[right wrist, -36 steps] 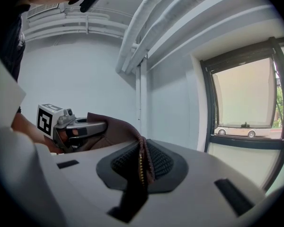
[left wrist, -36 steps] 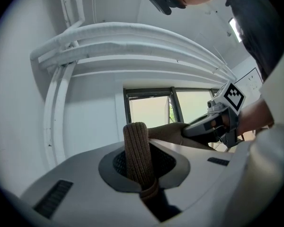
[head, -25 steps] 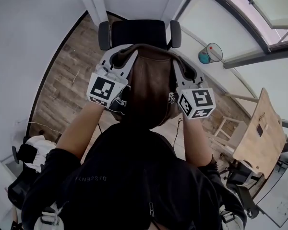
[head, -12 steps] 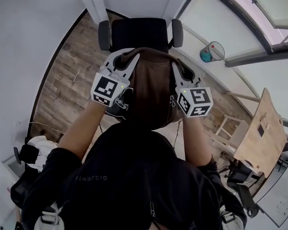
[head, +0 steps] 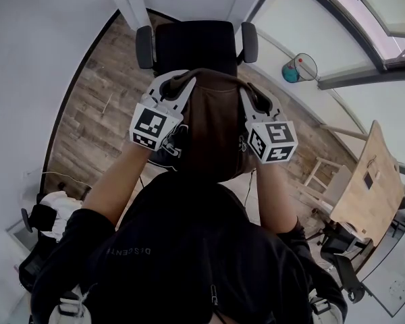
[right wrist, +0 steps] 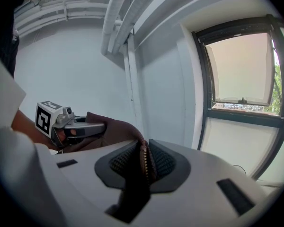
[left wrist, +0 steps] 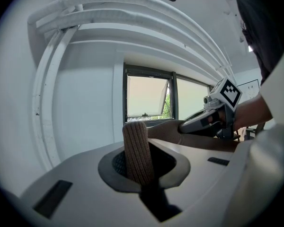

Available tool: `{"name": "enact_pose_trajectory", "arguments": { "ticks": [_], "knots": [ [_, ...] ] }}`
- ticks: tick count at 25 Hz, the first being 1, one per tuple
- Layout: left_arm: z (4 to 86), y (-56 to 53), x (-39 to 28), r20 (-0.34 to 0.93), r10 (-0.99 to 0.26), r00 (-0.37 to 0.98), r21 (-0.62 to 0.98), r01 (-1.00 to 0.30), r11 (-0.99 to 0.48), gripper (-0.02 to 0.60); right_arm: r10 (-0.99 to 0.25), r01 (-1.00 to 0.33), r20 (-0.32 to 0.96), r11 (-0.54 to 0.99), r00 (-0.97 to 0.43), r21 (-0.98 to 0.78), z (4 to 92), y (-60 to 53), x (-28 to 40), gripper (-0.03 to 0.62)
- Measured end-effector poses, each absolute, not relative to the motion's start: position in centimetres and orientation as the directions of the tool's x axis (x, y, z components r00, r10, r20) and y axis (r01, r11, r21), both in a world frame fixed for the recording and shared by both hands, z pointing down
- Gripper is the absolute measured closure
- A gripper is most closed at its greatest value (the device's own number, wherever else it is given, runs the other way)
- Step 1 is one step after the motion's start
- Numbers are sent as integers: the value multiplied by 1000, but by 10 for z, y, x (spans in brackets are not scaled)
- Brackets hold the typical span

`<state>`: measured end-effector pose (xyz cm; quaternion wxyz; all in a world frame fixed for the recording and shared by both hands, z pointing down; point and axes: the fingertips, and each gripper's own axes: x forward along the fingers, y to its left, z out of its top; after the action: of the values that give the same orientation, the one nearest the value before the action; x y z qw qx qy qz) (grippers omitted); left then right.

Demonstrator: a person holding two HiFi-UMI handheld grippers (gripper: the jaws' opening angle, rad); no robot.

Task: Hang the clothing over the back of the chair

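**Friend:** What do you see from up on your head?

**Me:** My left claw point(head: 177, 81) and my right claw point(head: 251, 94) hold up a smooth brown jacket point(head: 212, 130) between them. It hangs down toward me. Its top is right at the near edge of the black office chair with two armrests point(head: 192, 42). The chair stands on a brown wooden floor point(head: 88, 113). I cannot tell if the jacket touches the chair.

**Friend:** And from your left claw?

**Me:** My left claw point(left wrist: 141, 167) is pinching the jacket's ribbed knit band point(left wrist: 136, 148). The band stands up out of the jaws. The jacket point(left wrist: 180, 134) runs across to my right claw point(left wrist: 187, 126). Behind it is a window tipped open point(left wrist: 149, 96).

**Friend:** And from your right claw?

**Me:** My right claw point(right wrist: 143, 167) is pinching the jacket's zipper edge point(right wrist: 143, 157). Its jaws have just been opening a little. The edge is between them and both pads are on it. My left claw point(right wrist: 97, 128) holds the other side.
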<state>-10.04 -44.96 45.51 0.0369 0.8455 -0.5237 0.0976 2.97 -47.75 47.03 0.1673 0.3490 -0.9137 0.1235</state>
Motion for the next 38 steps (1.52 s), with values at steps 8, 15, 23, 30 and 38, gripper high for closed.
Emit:
{"name": "enact_pose_trajectory", "arguments": {
  "ticks": [8,15,23,30,38],
  "knots": [
    [468,-454,-101,236,-866,441,-21,-888,-459,529,-577,-684,434,716,-692,-140,485,-482,28,510],
    [491,-462,-99,299,-841,450,26,-885,-465,492,-548,-690,488,703,-680,-173,504,-488,30,470],
    [496,-471,-100,322,-839,439,26,-890,-455,375,-523,-693,522,693,-674,-199,515,-494,30,361],
    [484,-477,-106,293,-858,421,15,-900,-436,318,-526,-685,504,700,-685,-202,507,-498,26,347],
    [467,-469,-99,255,-870,421,11,-901,-433,318,-530,-651,434,731,-729,-202,485,-489,21,350]
  ]
}}
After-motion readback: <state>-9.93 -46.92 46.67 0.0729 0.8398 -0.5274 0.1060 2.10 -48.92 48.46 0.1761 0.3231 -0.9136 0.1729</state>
